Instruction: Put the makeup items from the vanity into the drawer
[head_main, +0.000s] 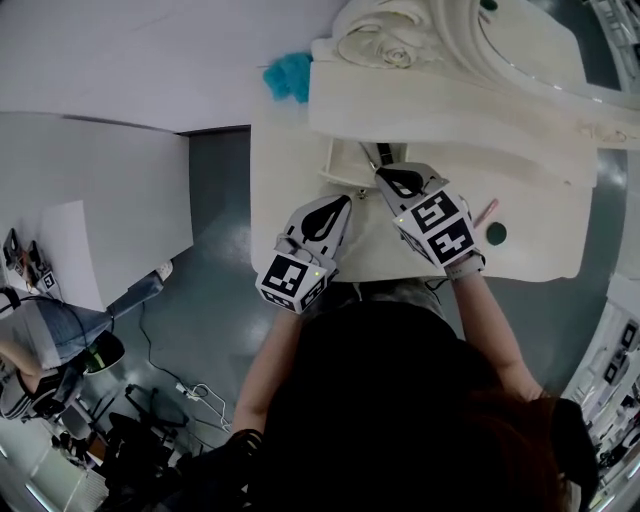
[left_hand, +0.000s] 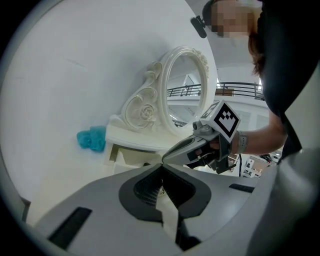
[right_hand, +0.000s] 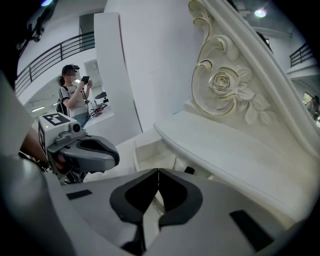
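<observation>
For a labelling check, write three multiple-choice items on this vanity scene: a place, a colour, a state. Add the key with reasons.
1. The pink stick lies: A on the vanity top; B on a chair; C in a basket.
2. The fluffy tuft beside the mirror is: A red; B teal; C black.
3. The right gripper has its jaws: A wide apart; B shut on a brush; C shut, empty.
Key: 1 A, it rests on the white top; 2 B, plainly teal; 3 C, tips meet with nothing between.
</observation>
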